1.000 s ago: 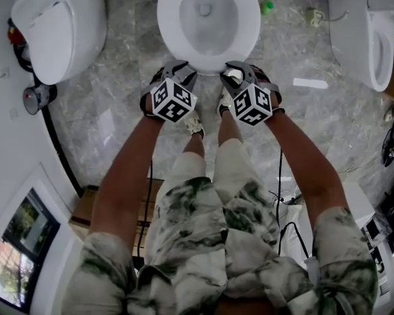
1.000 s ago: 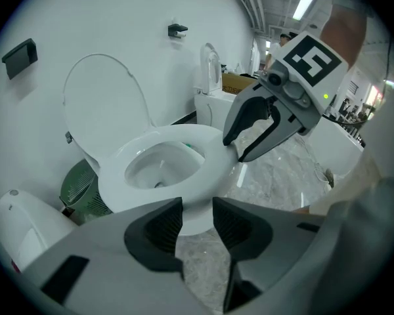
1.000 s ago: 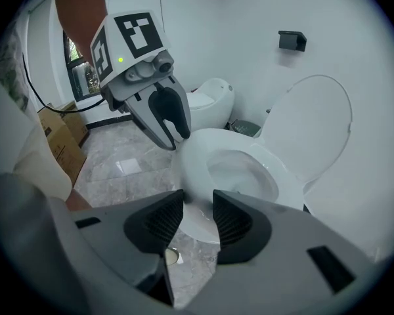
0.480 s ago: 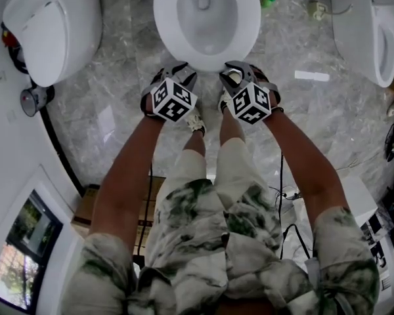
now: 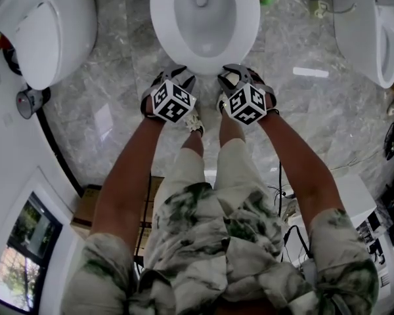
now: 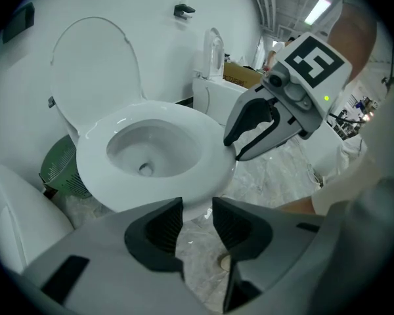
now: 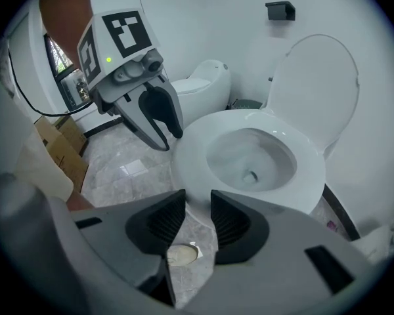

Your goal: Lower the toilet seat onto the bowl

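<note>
The left claw stands slightly apart and holds nothing. The right claw has just been closing, with a narrow gap and only floor between its jaws. The toilet seat (seat or lid, I cannot tell which) stands upright beyond the bowl. It is ahead of and above both claws, long axis vertical, and neither hand looks nearer.

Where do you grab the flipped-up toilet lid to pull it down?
Pinch the thin top rim of the raised lid, farthest from its hinge, reaching from the front over the bowl. It stands upright behind the bowl, so that free edge is probably the easiest spot to catch.
</note>
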A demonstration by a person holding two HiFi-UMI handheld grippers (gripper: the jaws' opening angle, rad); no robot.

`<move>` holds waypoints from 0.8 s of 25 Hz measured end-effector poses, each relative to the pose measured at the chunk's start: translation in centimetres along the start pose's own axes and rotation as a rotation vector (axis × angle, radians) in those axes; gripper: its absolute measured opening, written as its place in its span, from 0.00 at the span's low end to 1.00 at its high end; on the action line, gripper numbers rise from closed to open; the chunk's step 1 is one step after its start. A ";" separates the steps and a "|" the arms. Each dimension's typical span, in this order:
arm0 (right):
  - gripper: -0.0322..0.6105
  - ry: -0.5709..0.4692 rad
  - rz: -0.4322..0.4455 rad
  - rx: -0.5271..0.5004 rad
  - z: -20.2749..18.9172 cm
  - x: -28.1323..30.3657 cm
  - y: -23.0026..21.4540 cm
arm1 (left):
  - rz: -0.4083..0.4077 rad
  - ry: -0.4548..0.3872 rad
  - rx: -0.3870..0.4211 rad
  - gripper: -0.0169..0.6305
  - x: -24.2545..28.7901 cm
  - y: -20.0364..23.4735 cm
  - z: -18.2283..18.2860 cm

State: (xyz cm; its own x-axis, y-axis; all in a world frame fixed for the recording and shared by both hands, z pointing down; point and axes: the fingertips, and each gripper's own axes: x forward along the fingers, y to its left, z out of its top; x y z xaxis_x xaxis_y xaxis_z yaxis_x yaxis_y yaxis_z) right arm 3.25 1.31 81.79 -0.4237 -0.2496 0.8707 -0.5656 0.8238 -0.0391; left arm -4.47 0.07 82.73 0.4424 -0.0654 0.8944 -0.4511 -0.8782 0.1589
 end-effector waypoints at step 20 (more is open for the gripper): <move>0.24 0.030 -0.029 0.156 -4.3 5.7 -0.3 | -0.033 0.021 -0.020 0.27 6.2 0.3 -3.4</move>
State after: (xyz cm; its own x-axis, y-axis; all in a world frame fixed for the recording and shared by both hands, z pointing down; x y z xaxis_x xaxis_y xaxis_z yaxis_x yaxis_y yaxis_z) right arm 4.03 1.83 88.90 -0.3855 -0.2552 0.8867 -0.6817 0.7264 -0.0872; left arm -4.46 0.98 89.75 0.4407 -0.0266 0.8972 -0.4522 -0.8700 0.1964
